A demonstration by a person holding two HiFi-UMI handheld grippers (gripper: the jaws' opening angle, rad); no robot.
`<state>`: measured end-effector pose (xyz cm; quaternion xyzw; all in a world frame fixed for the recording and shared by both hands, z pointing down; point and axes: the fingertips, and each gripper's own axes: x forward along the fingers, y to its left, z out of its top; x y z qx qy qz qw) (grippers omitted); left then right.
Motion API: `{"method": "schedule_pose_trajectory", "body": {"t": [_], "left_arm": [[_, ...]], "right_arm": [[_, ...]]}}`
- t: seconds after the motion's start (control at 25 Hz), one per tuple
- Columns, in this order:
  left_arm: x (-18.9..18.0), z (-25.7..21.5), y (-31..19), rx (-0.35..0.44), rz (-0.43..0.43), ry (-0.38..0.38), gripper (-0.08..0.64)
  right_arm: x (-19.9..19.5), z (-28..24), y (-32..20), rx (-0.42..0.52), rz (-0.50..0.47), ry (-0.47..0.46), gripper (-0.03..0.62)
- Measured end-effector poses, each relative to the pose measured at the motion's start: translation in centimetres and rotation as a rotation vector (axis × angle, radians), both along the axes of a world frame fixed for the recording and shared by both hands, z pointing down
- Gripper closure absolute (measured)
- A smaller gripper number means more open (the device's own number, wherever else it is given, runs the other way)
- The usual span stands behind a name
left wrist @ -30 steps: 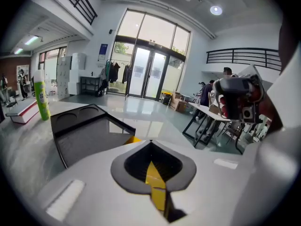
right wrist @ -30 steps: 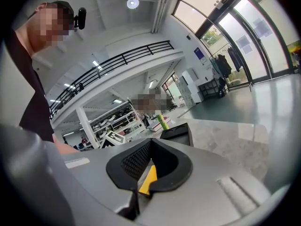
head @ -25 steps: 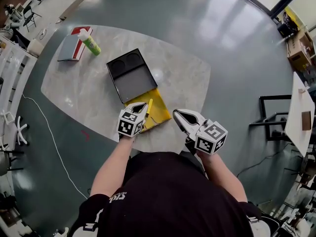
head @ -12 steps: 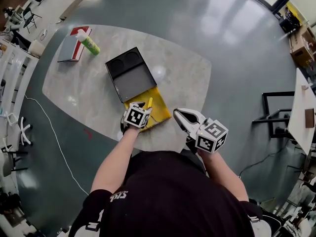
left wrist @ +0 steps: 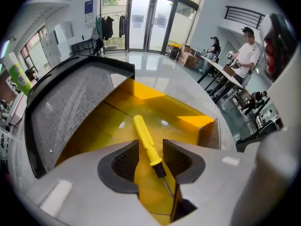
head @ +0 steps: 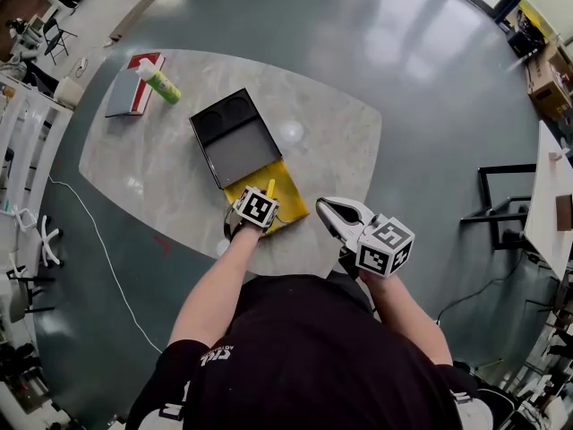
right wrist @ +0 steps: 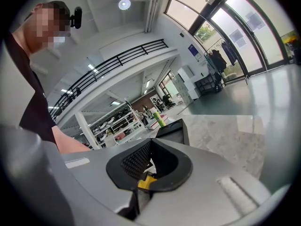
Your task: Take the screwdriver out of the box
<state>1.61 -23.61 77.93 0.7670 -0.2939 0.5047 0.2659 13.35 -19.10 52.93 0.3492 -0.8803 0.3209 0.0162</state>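
A yellow-handled screwdriver (left wrist: 146, 142) lies on the floor of an open yellow box (left wrist: 188, 114) on the marble table; its handle end shows past the marker cube (head: 270, 188). The box's black lid (head: 235, 137) is folded back beyond the box (head: 294, 197). My left gripper (left wrist: 150, 160) points steeply down into the box, open, with one pad on each side of the screwdriver's handle and not pressing on it. From the head view, the left gripper (head: 262, 202) sits over the box's near end. My right gripper (head: 326, 208) hovers beside the box, shut (right wrist: 157, 171) and empty.
A green bottle (head: 158, 81) lies by a red and grey book (head: 131, 84) at the table's far left corner. The table's near edge (head: 295, 262) runs just under both grippers. People stand at a desk (left wrist: 244, 51) beyond the table.
My left gripper has dropped and tipped downwards, from the box's near edge to over the screwdriver. The right gripper has stayed where it was.
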Motion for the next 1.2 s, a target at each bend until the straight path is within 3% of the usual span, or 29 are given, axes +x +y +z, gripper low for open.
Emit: {"method": "schedule_pose_trajectory", "body": {"t": [0.2, 0.32, 0.4, 0.52, 0.8, 1.2], "left_arm": [[0.6, -1.4, -1.3, 0.074, 0.038, -0.022, 0.433], [0.4, -1.1, -1.0, 0.066, 0.052, -0.041, 0.442], [0.3, -0.9, -0.3, 0.045, 0.061, -0.055, 0.494], [0.4, -0.8, 0.2, 0.042, 0.066, -0.062, 0.494], [-0.4, -3.7, -0.2, 0.100, 0.028, 0.008, 0.494], [-3.0, -12.0, 0.0, 0.241, -0.069, 0.219, 0.494]], "right_arm": [[0.7, 0.1, 0.2, -0.005, 0.011, -0.002, 0.578], [1.3, 0.3, 0.3, -0.009, 0.022, -0.001, 0.578], [1.6, 0.3, 0.4, -0.012, 0.028, -0.001, 0.578], [1.9, 0.2, 0.5, -0.009, 0.031, 0.002, 0.578], [1.4, -0.2, 0.7, -0.001, 0.022, 0.010, 0.578], [-1.1, -1.5, 0.6, 0.031, 0.006, 0.012, 0.578]]}}
